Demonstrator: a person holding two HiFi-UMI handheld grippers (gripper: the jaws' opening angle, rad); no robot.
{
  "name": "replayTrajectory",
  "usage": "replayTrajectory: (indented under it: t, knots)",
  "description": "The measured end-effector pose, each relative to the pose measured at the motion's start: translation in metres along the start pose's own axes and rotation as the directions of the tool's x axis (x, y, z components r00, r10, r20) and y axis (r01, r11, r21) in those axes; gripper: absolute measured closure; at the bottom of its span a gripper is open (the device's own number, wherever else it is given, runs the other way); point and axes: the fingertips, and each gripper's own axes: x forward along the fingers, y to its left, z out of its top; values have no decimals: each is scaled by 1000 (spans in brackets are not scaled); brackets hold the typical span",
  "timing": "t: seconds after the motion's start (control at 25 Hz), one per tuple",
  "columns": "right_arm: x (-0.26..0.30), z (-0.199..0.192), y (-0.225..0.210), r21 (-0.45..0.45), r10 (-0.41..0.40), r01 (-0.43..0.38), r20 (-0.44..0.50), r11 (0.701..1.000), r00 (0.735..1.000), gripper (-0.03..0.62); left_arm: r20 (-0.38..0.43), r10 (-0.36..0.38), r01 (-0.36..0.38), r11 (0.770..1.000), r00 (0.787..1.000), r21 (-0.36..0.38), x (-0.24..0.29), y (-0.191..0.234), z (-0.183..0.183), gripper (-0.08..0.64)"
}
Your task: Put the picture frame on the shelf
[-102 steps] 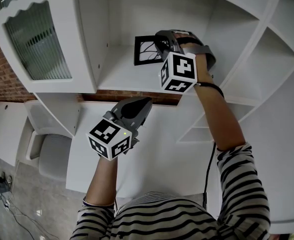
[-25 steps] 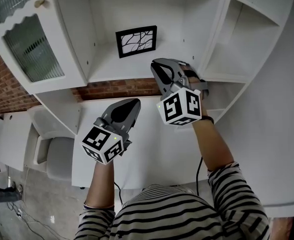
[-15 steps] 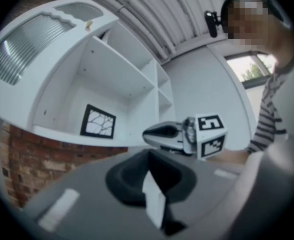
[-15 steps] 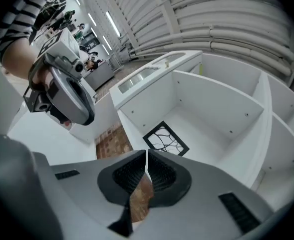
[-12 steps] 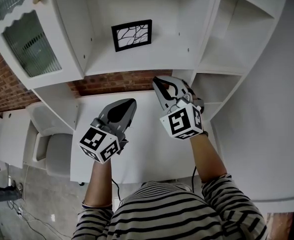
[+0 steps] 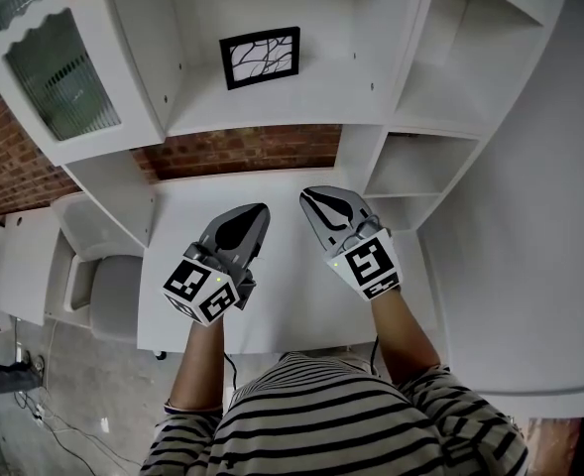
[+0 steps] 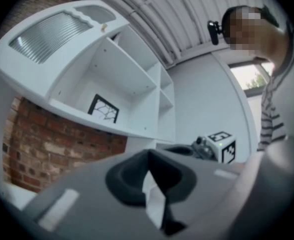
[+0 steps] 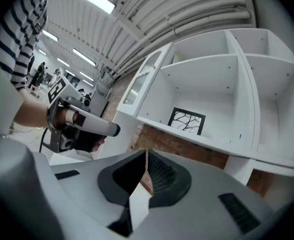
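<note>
The black-rimmed picture frame with a branching black line drawing on white (image 6: 260, 58) stands upright on the board of the white wooden shelf unit (image 6: 272, 119). It is in the wide middle compartment, set back towards the rear wall and slightly left of that compartment's centre. Nothing touches it.

Both tools are well apart from the frame, lower down over the white desk top (image 6: 290, 315) that runs under the shelf unit. A strip of red brick wall (image 6: 242, 152) shows between the desk and the shelf board. The grey left gripper (image 6: 256, 210), with its black-and-white marker cube, is held out by a hand in a striped sleeve. Its tips point up towards the shelf from below and slightly left of the frame. Its jaws are pressed together with nothing between them.

The grey right gripper (image 6: 315, 196) sits just beside it, to the right, with a gap of bare desk between the two. It also points up at the shelf, from below and slightly right of the frame. Its jaws meet at the tips too, and hold nothing.

From each gripper view the frame shows beyond the tips, above the brick, small and clear of either tool. To the left of the frame's compartment hangs a white cabinet door with a ribbed glass pane (image 6: 58, 67).
</note>
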Motion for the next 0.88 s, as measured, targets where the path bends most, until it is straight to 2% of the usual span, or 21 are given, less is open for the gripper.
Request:
replayTrajectory:
  t: [0.2,0.48,0.6,0.72,0.88]
  knots:
    - [-4,-18,27,133,76,-79,28,988,997,572,-14,-17,17,1000,1000,-19,-4,-4,-23,552]
    - [-13,-25,50,252,119,-149,129,956,984,572,8,-27,28,998,1000,-52,-15,-7,-42,552]
    - [-17,-34,57,324,137,-188,173,927,975,572,16,-30,31,997,999,-66,-22,-9,-53,552]
    - [-24,-45,64,410,148,-229,219,883,964,572,15,-38,39,995,999,-92,-29,-12,-68,552]
    - [-32,-63,80,456,181,-279,246,845,952,572,7,-59,59,992,998,-115,-41,-18,-87,552]
